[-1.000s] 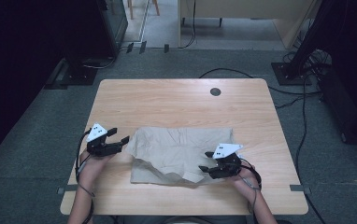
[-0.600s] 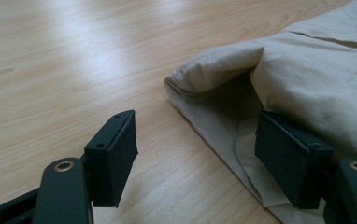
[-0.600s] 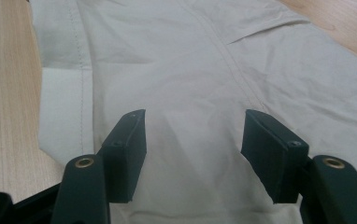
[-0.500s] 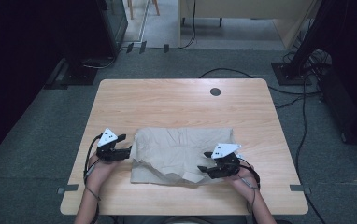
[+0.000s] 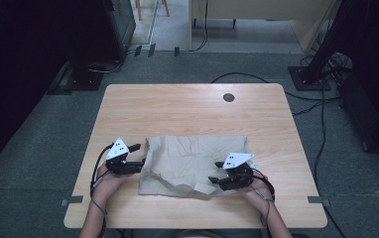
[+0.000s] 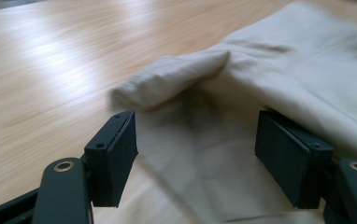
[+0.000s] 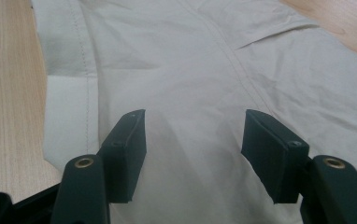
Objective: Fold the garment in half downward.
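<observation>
high view: a light wooden table (image 5: 187, 111) stands on a grey carpeted floor (image 5: 43, 148), with a small dark round cap (image 5: 228, 97) set into the tabletop near its far edge. a beige garment (image 5: 192, 161) lies crumpled flat on the near half of the table, roughly at its middle from side to side. the left gripper (image 5: 137, 156) sits just beside the garment's left edge, its jaws pointing toward the cloth. the right gripper (image 5: 216, 181) rests over the garment's near right corner, pointing inward. a forearm comes in from the bottom edge behind each gripper, and a black cable (image 5: 97, 171) trails from the left one. further cables (image 5: 321, 114) lie on the floor to the right of the table.

left gripper view: the left gripper (image 6: 195, 154) has its jaws standing wide apart, low over the garment (image 6: 307, 74). a rolled fold of the cloth's edge lies ahead of the jaws, and flat cloth lies between them; the pads do not press on it. bare table (image 6: 50, 60) shows to the left.

right gripper view: the right gripper (image 7: 193, 140) also stands open, jaws apart over smooth cloth of the garment (image 7: 190, 60). stitched seams run across the fabric, and a hemmed edge lies at the left, next to bare table (image 7: 8, 93). nothing is pinched between the pads.
</observation>
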Motion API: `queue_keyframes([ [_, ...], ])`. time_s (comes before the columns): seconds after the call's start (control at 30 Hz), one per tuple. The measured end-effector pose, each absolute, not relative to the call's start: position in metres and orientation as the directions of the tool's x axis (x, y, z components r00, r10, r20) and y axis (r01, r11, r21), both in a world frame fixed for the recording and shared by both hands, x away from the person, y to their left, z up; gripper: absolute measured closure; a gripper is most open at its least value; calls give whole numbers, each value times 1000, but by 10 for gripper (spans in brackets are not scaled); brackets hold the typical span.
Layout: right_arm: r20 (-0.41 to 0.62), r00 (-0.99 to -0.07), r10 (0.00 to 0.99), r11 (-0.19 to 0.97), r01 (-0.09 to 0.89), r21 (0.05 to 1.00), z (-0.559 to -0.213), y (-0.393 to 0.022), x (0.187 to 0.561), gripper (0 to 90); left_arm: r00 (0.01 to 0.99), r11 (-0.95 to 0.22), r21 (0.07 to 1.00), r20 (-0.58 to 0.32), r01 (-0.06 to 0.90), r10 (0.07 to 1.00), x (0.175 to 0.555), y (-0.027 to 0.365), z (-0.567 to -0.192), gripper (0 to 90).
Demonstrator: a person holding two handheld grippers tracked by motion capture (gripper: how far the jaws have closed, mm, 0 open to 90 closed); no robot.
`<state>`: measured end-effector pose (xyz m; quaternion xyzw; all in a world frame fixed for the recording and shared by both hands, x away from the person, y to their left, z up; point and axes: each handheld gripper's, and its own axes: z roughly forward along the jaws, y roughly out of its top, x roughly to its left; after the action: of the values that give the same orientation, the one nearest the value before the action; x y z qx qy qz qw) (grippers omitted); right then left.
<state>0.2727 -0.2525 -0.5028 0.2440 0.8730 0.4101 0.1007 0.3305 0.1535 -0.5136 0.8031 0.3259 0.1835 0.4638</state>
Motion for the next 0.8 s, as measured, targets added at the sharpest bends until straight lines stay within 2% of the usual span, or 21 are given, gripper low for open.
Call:
queue_keyframes([
  [0.2,25,-859,511,544,345,765,-503,-253,273,396,677,-437,808,67,394,733,335,153,-521,296],
  [0.53,28,-862,506,545,345,764,-503,-251,272,396,762,-510,793,91,333,641,331,133,-524,296],
  [0.7,28,-865,500,542,338,770,-502,-249,272,393,813,-394,863,-32,316,581,326,129,-516,285],
  [0.8,32,-866,499,537,338,773,-501,-248,272,391,805,-402,858,-21,319,594,327,130,-515,285],
])
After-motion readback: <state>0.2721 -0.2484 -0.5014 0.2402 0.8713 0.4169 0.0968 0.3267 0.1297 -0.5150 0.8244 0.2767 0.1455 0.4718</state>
